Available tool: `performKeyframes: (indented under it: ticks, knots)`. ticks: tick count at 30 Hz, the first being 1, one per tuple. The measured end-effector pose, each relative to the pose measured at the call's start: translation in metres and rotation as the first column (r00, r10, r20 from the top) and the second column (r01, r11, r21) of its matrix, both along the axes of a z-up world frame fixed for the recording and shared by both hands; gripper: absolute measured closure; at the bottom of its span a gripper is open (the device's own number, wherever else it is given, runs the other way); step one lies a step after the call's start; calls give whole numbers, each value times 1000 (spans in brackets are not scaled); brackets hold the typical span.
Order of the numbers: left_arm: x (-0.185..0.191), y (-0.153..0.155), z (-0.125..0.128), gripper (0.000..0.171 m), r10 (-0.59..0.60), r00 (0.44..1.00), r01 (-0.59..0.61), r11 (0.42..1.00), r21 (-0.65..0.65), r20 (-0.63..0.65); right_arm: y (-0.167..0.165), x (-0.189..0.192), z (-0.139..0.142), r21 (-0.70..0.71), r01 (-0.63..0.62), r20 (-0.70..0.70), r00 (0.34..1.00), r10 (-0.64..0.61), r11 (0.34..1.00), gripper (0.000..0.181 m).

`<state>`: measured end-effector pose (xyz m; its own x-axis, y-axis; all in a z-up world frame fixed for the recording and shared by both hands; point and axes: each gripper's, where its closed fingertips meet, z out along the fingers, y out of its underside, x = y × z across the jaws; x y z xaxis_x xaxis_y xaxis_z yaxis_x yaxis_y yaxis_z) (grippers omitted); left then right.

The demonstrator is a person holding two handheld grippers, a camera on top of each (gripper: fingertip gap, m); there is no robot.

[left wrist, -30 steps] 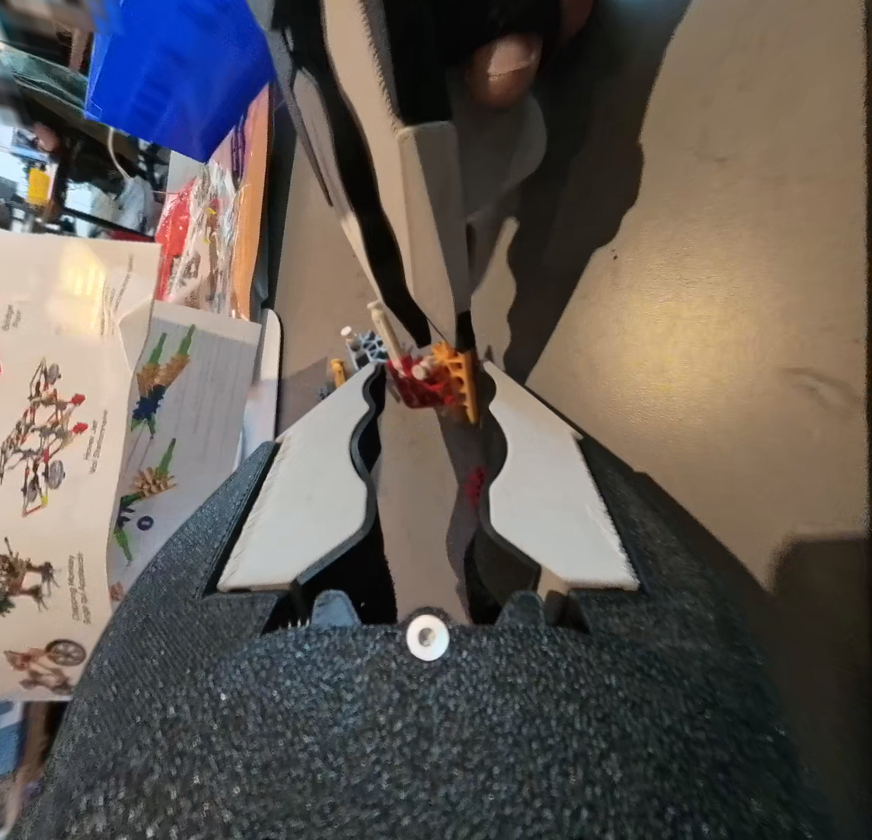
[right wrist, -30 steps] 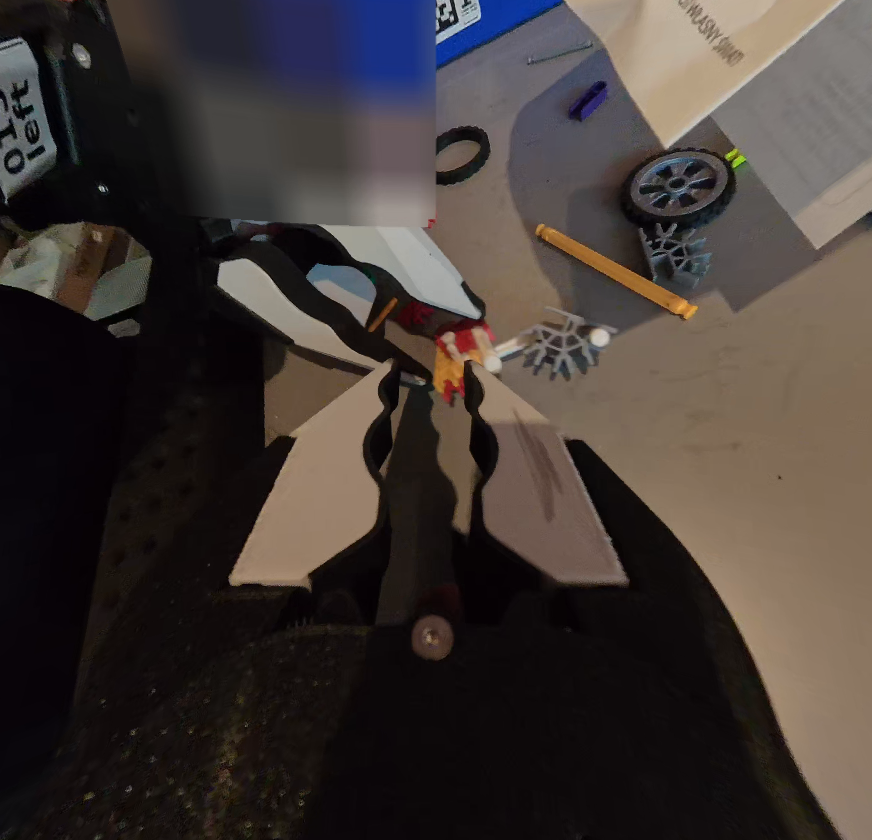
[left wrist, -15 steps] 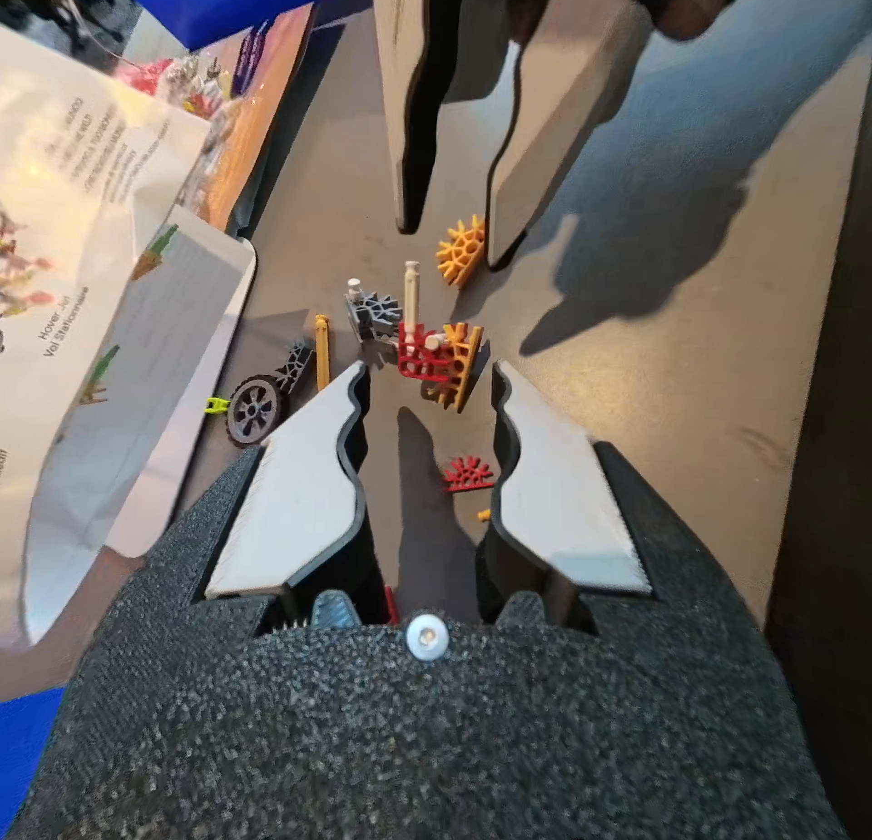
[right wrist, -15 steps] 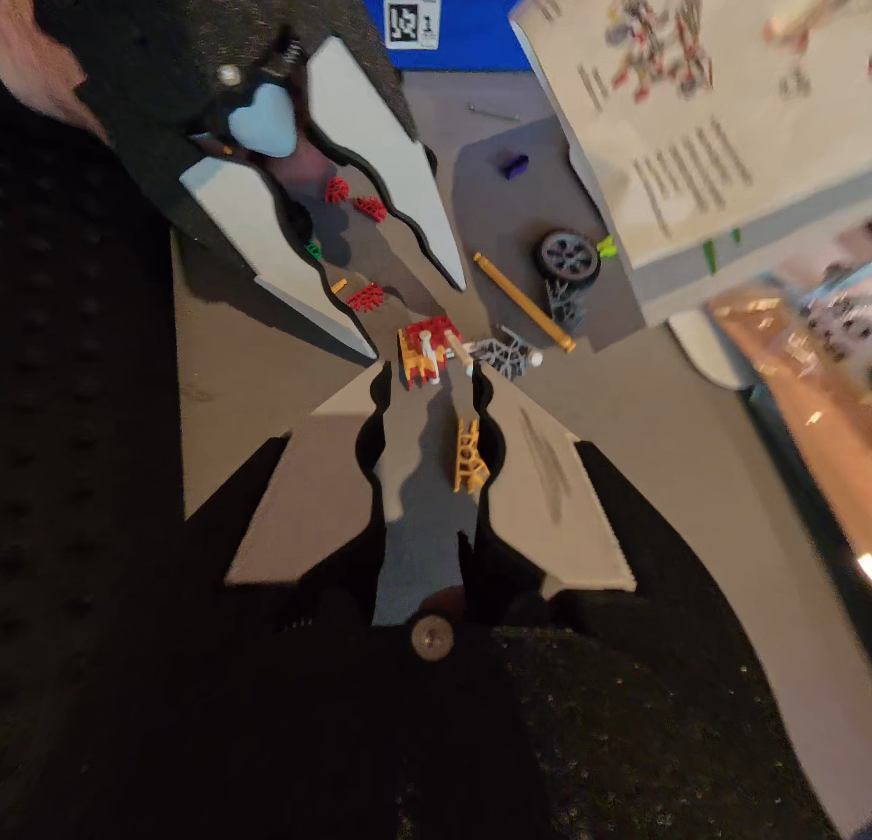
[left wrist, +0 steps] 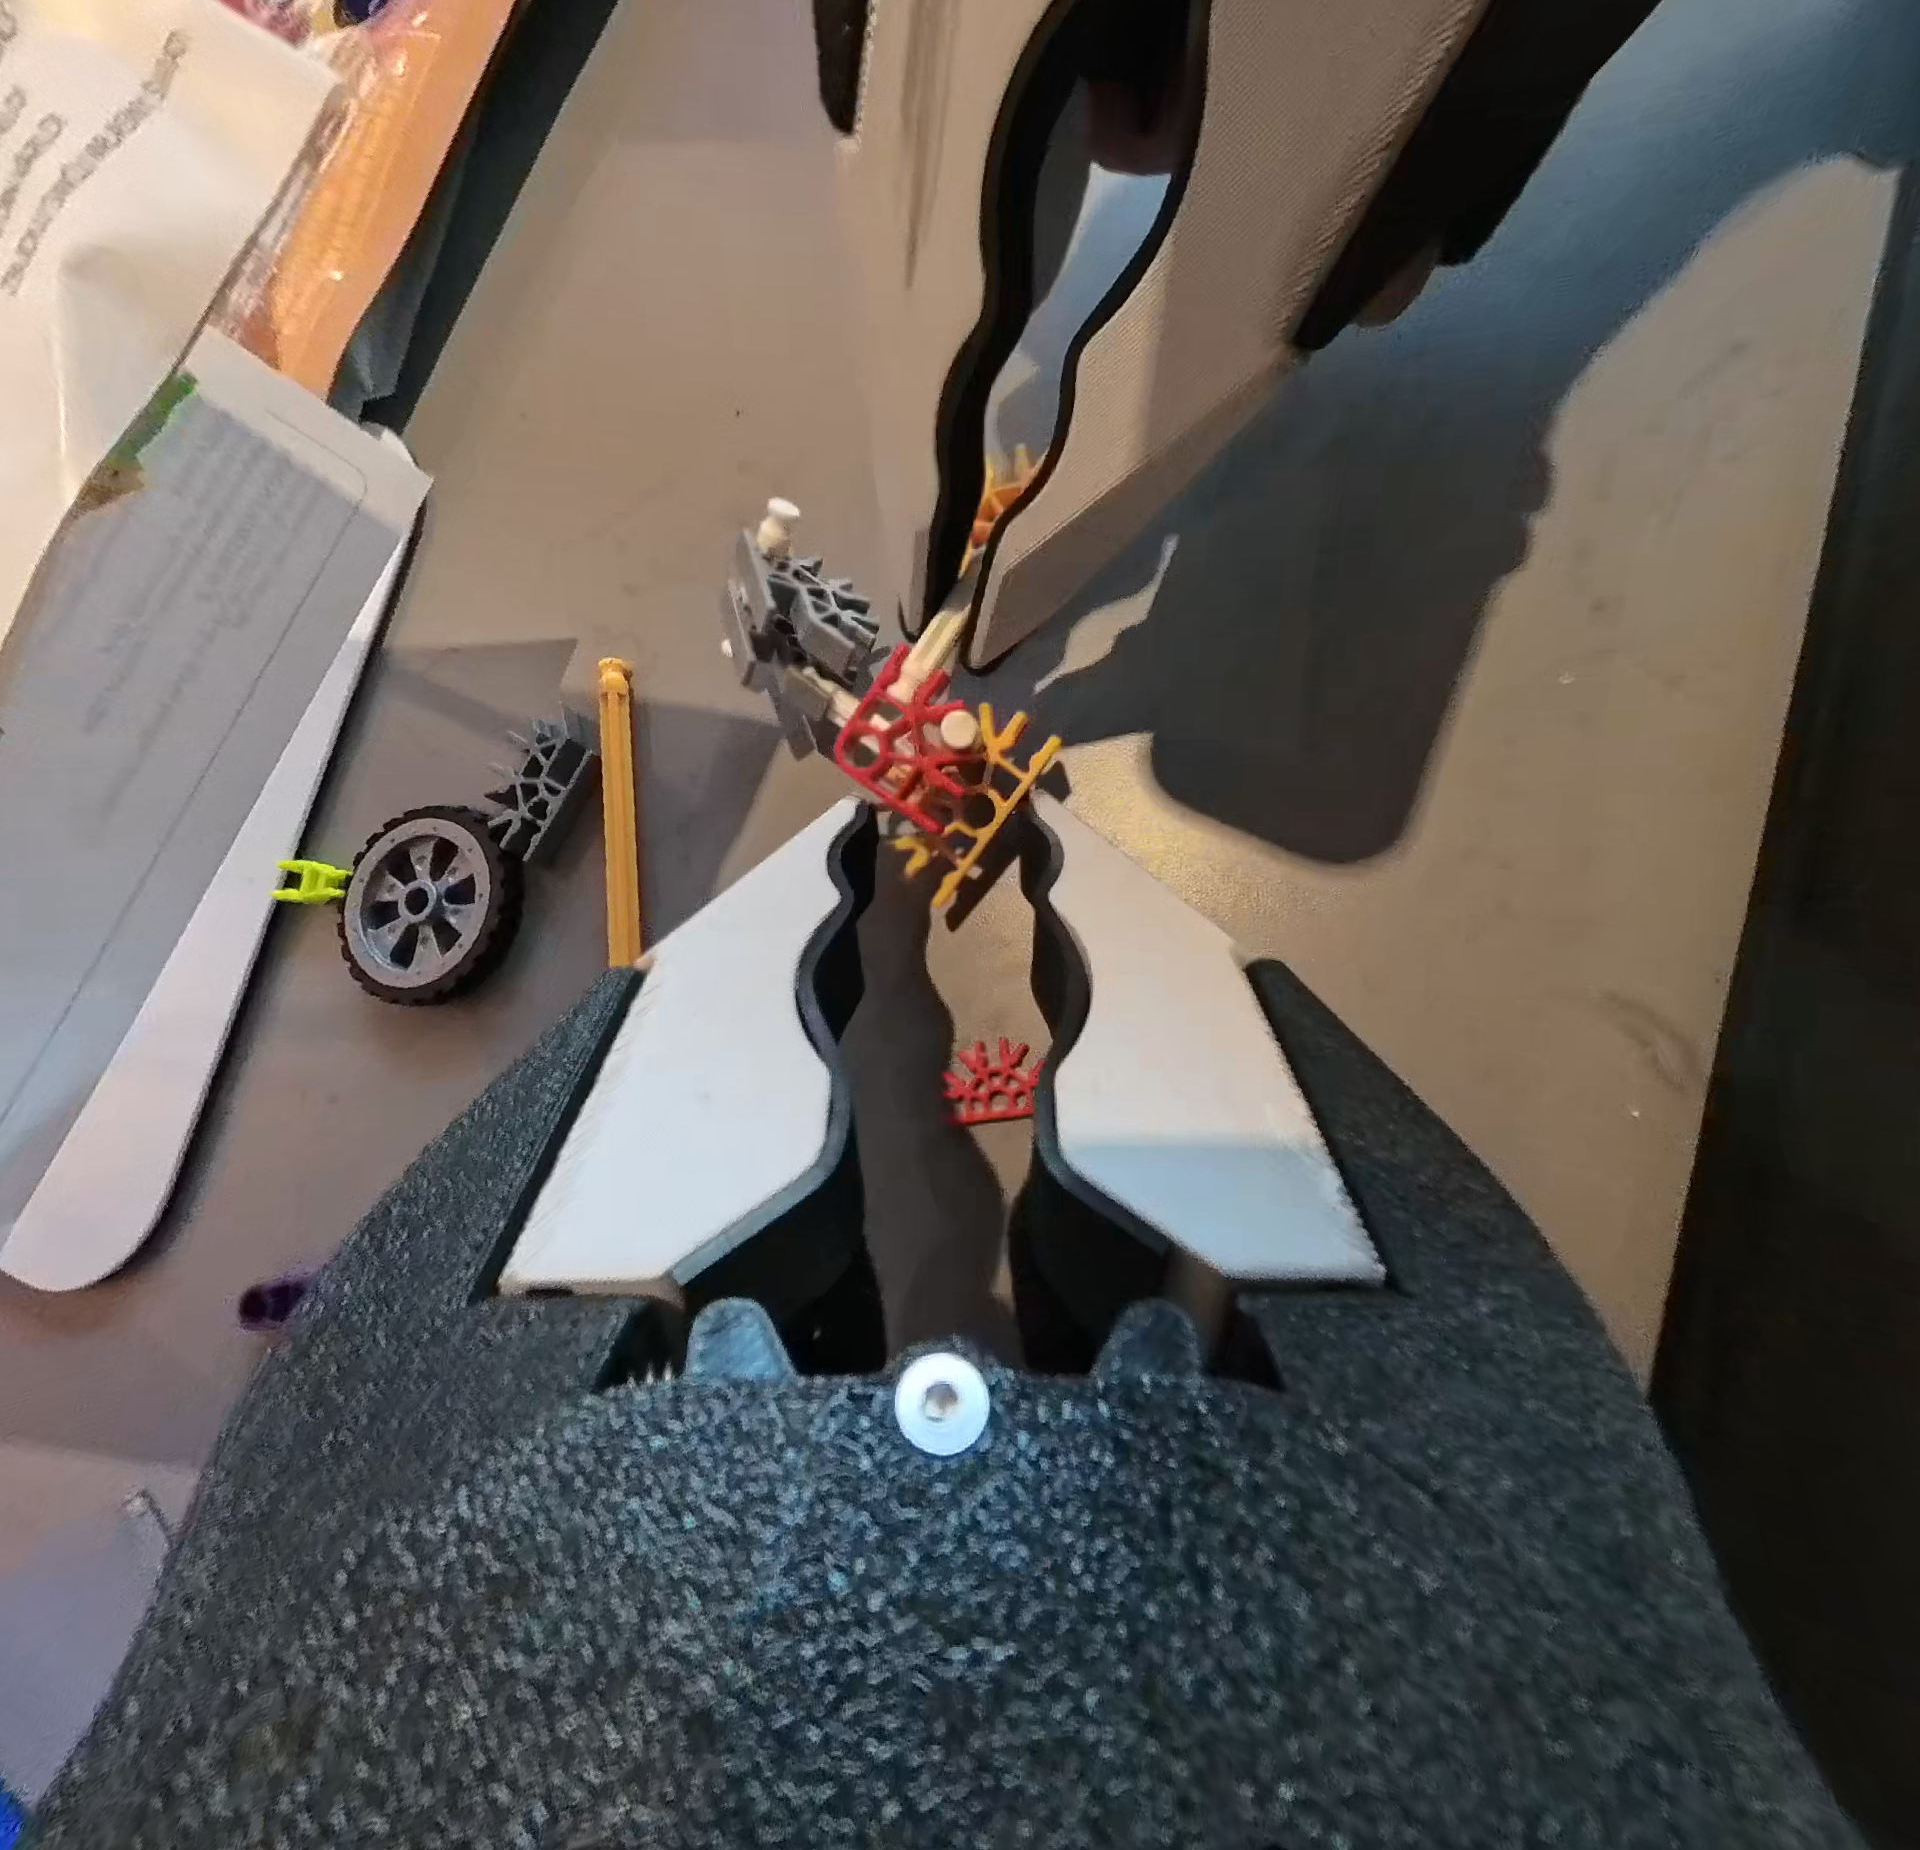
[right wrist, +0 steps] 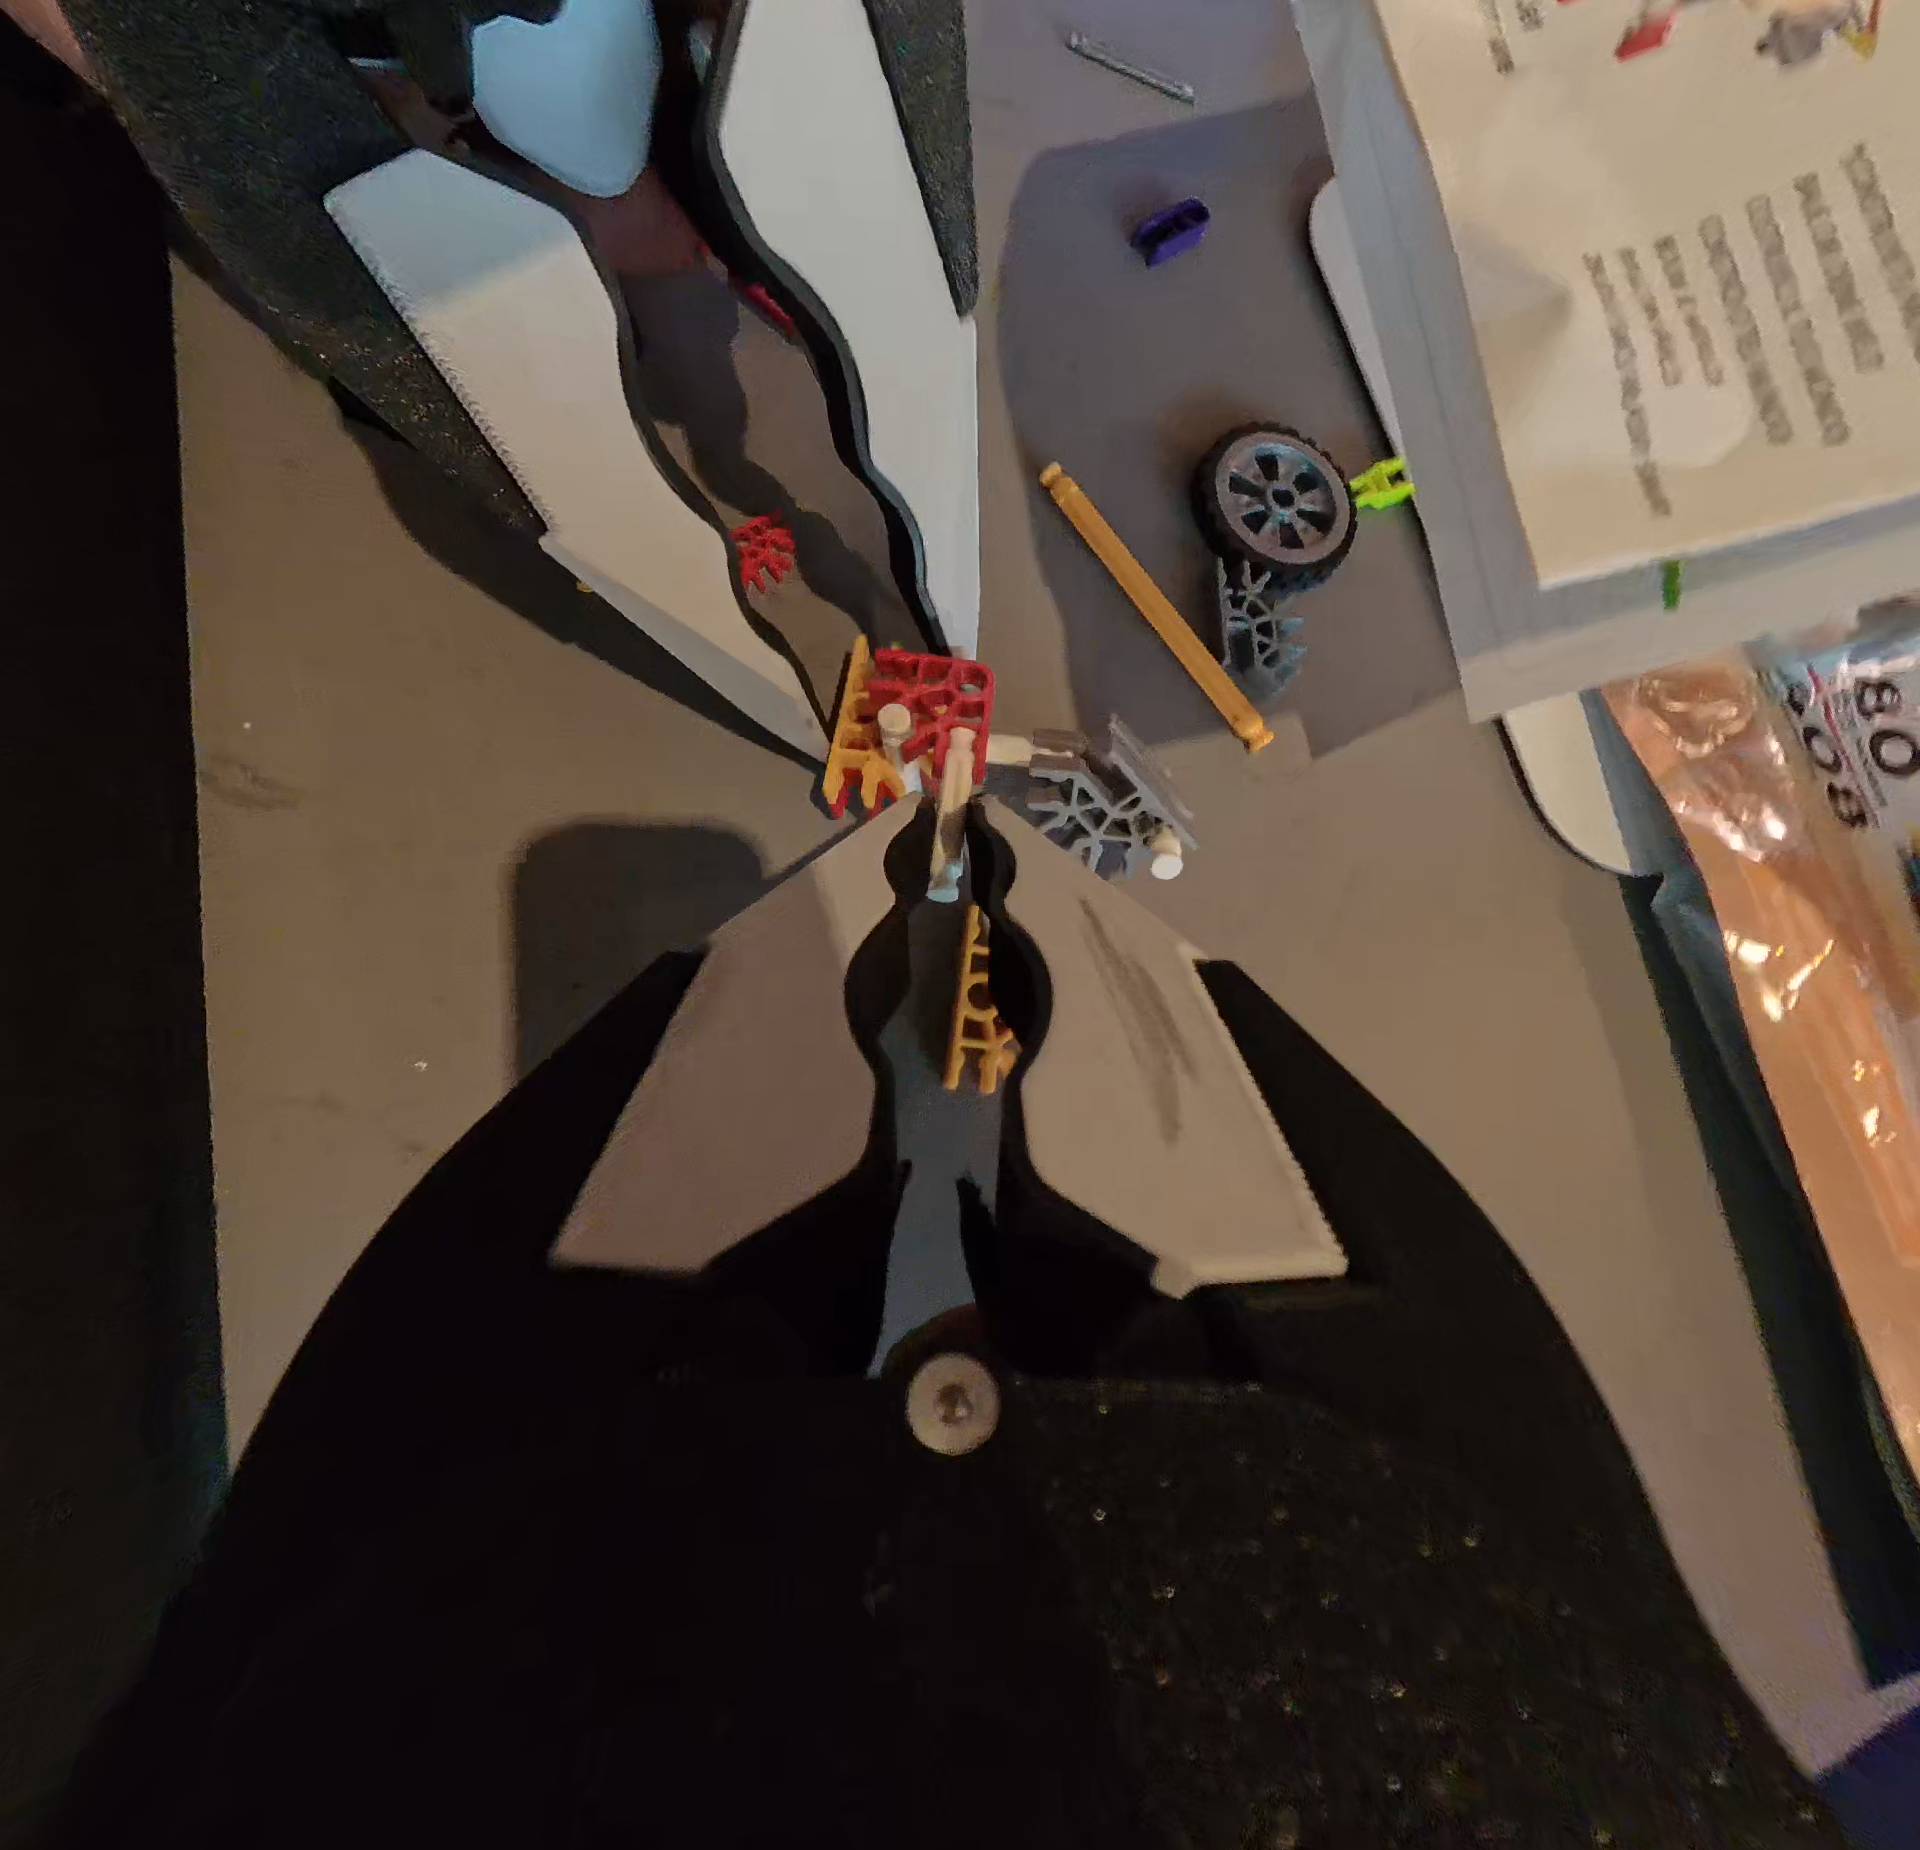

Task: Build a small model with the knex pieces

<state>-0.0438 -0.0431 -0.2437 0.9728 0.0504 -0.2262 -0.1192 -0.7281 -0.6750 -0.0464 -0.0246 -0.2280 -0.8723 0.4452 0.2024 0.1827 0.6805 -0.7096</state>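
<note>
A small toy assembly (right wrist: 914, 725) of red and yellow spoked connectors, joined by pale rods to a grey connector cluster (right wrist: 1107, 808), sits between my two grippers above the grey table (right wrist: 416, 917). My right gripper (right wrist: 940, 824) has its jaws nearly closed, pinching one pale rod (right wrist: 951, 813) that sticks out of the assembly; a loose yellow connector (right wrist: 977, 1011) sits in the hollow between the same jaws, farther back. My left gripper (left wrist: 951, 834) has its jaws parted around the yellow edge of the assembly (left wrist: 940, 772) — I cannot tell whether they are touching it. Between the left fingers, lower down, a small red connector (left wrist: 992, 1083) lies flat on the table.

Beside the assembly lies a yellow rod (right wrist: 1153, 605); just past it a grey wheel (right wrist: 1283, 507) with a black tyre leans against another grey connector (right wrist: 1257, 621), a lime-green clip (right wrist: 1382, 481) at its other side. A purple piece (right wrist: 1169, 229) lies farther off. A white booklet (right wrist: 1662, 242) with printed pictures overhangs the table edge, with a clear bag of parts (right wrist: 1787, 865) beside it.
</note>
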Motion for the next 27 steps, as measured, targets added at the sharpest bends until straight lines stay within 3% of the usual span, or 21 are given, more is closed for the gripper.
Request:
performKeyframes:
  ticks: [6, 11, 14, 20, 27]
  knots:
    - [4, 6, 2, 147, -46, 997, 46, 999, -6, -69, 9, 13, -5, -42, 75, 0, 997, -76, 996, 173]
    - [4, 10, 2, 151, -84, 985, 81, 996, -23, -153, 5, 19, -2, -6, 14, -41, 999, -14, 1000, 142]
    - [5, 12, 0, 154, -106, 981, 101, 994, -34, -161, 3, 16, 2, 52, -51, -96, 994, 56, 997, 136]
    - [6, 19, 5, 157, -150, 963, 145, 989, -40, -222, 9, 15, 4, 121, -142, -21, 989, 146, 982, 140]
    - [15, 29, 0, 157, -235, 949, 224, 972, -76, -211, 17, 24, -2, 114, -133, 41, 991, 129, 985, 142]
